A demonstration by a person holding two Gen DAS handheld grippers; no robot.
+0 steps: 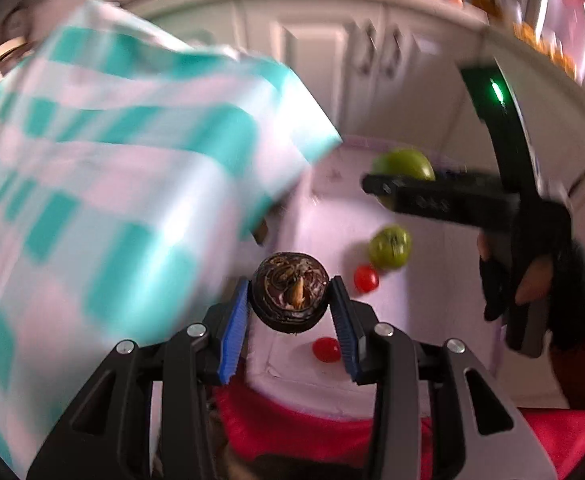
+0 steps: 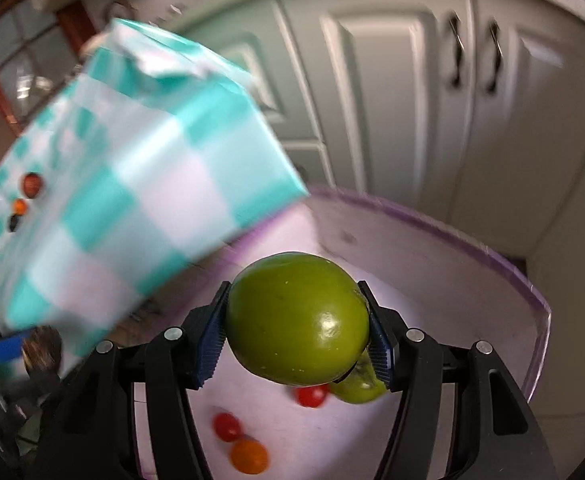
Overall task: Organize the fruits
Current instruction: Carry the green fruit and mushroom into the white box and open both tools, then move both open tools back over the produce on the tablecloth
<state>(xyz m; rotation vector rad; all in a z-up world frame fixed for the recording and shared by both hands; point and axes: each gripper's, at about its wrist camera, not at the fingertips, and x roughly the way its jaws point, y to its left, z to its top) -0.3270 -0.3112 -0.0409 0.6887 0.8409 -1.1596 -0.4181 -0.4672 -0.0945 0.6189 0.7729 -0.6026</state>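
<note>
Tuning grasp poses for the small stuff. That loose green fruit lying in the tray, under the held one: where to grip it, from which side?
Grip the loose green fruit across its round middle, coming from above. It lies on the tray floor with its calyx facing up, so the sides are smooth and even. A red cherry tomato sits close beside it; set the fingers off that side.

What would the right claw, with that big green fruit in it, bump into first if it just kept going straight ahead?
Probably the pale tray just beyond: the right claw points its green fruit at it. Depth is unclear.
</note>
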